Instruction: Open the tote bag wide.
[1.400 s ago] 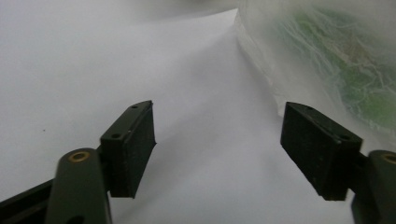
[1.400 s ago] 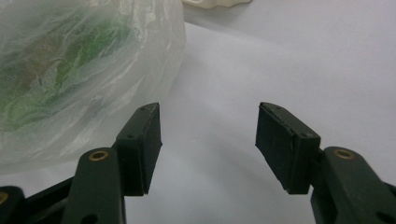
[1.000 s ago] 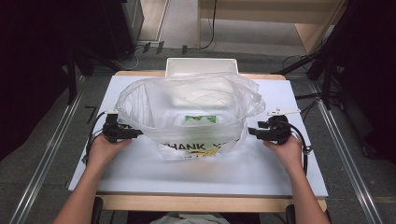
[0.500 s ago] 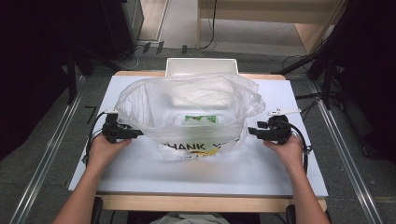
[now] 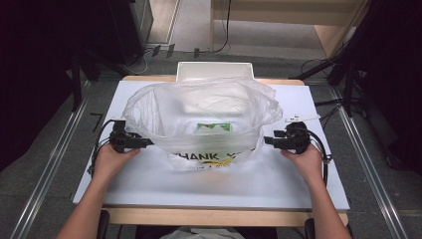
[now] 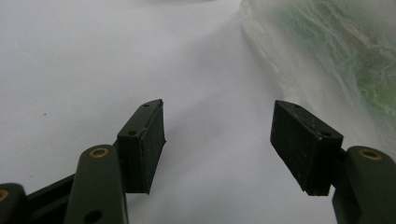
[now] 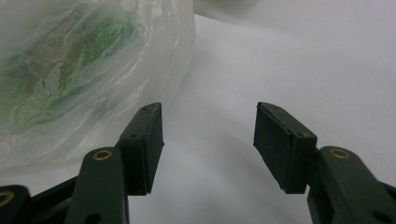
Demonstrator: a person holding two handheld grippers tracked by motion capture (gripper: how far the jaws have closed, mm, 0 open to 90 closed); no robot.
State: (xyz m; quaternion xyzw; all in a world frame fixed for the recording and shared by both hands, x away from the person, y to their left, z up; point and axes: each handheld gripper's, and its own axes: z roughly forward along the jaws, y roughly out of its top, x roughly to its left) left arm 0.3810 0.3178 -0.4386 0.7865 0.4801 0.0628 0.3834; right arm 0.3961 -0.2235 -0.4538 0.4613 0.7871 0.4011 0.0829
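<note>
— Between our two hand-held grippers sits the plastic bag (image 5: 201, 119) on the bench (image 5: 209, 184); the left hand-held gripper (image 5: 148, 143) has just been opening, nothing between its jaws.

— The right hand-held gripper (image 5: 267, 141) gapes empty too. We judge the bag released; next, regrip its rim.

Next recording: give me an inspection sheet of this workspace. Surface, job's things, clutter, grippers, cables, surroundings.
Surface: white table, wooden front edge.
Job's things: clear plastic bag printed THANK YOU, mouth wide open, standing mid-table; green-and-white box inside it.
Clutter: white tray at the far edge.
Grippers: left gripper jaws open, just been opening, nothing between them, bag to one side; right gripper jaws open, empty, bag beside it.
Cables: black cable loops from the left gripper; another trails from the right.
Surroundings: grey floor, metal rails, wooden bench behind, more cables.
</note>
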